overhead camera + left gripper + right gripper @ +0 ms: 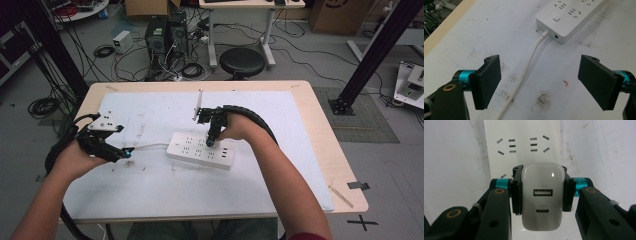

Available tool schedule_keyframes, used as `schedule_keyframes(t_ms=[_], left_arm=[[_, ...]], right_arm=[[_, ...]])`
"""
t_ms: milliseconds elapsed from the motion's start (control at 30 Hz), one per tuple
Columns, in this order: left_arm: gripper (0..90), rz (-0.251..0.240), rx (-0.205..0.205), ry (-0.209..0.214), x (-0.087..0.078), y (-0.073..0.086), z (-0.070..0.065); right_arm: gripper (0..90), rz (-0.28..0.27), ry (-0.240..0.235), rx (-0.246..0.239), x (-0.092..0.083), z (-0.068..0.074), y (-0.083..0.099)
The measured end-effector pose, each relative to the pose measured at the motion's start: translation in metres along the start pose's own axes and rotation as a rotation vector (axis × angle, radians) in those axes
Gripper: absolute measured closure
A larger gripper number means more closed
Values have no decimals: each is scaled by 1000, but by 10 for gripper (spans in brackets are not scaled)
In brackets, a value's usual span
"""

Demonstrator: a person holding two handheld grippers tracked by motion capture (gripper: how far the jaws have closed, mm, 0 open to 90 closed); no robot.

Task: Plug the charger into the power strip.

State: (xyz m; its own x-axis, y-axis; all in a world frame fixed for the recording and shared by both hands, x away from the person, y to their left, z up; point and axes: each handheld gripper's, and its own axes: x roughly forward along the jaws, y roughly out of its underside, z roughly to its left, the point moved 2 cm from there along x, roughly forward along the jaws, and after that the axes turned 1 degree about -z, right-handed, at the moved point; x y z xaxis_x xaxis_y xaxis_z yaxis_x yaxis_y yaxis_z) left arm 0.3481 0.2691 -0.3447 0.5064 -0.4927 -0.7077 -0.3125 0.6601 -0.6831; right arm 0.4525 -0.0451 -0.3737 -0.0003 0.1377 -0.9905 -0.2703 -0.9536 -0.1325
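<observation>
Between the fingers of the right gripper (541, 192), a white USB charger (542, 197) was pinched at its two sides, its two ports facing the camera. Just beyond the fingers lay a white power strip (522, 147), its sockets showing past the charger's top edge. In the high view, the right gripper (212, 141) pointed down at the middle of the power strip (200, 150) on the white mat covering the table (320, 145). The left gripper (541, 80) had its fingers spread wide apart, holding nothing. Between them, on the mat, ran the strip's white cable (524, 75), leading ahead to the strip's near end (569, 20).
</observation>
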Motion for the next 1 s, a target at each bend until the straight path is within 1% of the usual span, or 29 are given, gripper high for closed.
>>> schedule_keyframes(t_ms=[33,100,133,167,200,233,300,333,367,400,433,500,533,567,600,633,667,700,733,767,833,867,900,933,1000], left_arm=[[188,1,2,-1,0,0,0],[188,6,1,1,1,1,0],[188,7,3,3,2,1,1],[188,2,-3,2,2,1,0],[188,-1,-6,3,2,1,0],[188,0,-1,3,3,0,0],[188,9,6,7,4,0,1],[188,4,3,5,5,-1,0],[188,4,3,5,5,-1,0],[187,5,17,9,6,-4,-1],[187,5,17,9,6,-4,-1],[188,-1,15,11,6,-6,-3],[188,2,16,11,6,-6,-3],[188,2,16,11,6,-6,-3],[187,3,10,12,6,-5,-3],[188,11,14,13,7,-5,-2],[188,13,14,10,7,-5,-2],[188,16,12,10,7,-5,-2],[188,17,15,9,7,-5,-2],[188,19,18,8,7,-6,-1],[188,15,13,8,7,-6,-1],[188,12,8,8,7,-6,-2],[188,17,13,5,7,-6,-1],[188,18,10,3,8,-7,-1],[187,22,16,7,9,-7,0]], right_arm=[[634,-6,6,4,0,1,0],[635,0,9,-4,1,2,-1],[635,19,14,-5,3,3,-1],[635,7,17,-4,5,5,-2],[635,13,21,-3,5,6,-2],[635,14,25,-14,5,5,-1],[636,11,30,-3,5,6,-1],[637,6,39,-13,6,7,-2],[637,6,39,-13,6,7,-2],[638,-15,21,21,6,4,2],[638,16,34,1,11,6,3],[639,-3,54,-12,14,9,4],[639,3,39,5,13,7,5],[639,-7,36,3,13,6,5],[639,-4,28,5,13,5,5],[639,-5,22,2,13,4,5],[639,-2,20,14,13,5,5],[640,-1,16,0,13,3,5],[639,-3,16,4,14,4,4],[640,6,23,-7,14,5,3],[640,15,27,-11,14,5,2],[640,26,40,-24,14,7,1],[640,38,47,-39,15,8,-1],[640,50,41,-42,17,7,-2],[640,43,37,-39,17,7,-1]])
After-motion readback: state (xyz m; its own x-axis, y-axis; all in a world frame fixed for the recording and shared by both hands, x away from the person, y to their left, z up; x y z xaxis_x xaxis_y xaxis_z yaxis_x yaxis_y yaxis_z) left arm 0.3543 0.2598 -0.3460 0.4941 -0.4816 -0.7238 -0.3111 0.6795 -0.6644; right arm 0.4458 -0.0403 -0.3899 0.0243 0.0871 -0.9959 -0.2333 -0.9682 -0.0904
